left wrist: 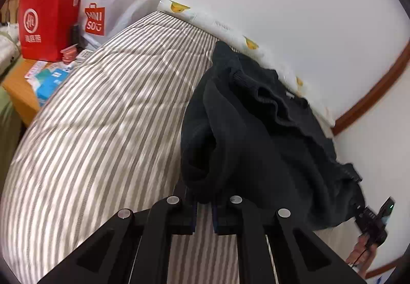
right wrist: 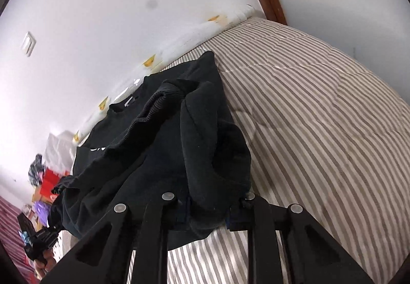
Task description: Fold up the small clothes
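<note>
Both grippers pinching the near hem of a black sweatshirt on the bed

The left gripper (left wrist: 205, 209) and right gripper (right wrist: 208, 209) each clamp bunched cloth of the sweatshirt (left wrist: 256, 135); next, I judge, carry it toward the collar, minding the wall (left wrist: 282, 2). The striped bedspread (left wrist: 102, 117) gives room alongside.

We saw a bed covered by a grey-and-white striped quilt (left wrist: 102, 117), pushed against a plain white wall (left wrist: 282, 2). Along the quilt's far edge ran a white sheet with yellow prints (left wrist: 179, 7). A brown wooden trim (left wrist: 371, 94) curved up the wall. A light switch (right wrist: 28, 43) sat on the wall. At the bed's far corner, an orange wooden table (left wrist: 20, 94) stood.
</note>
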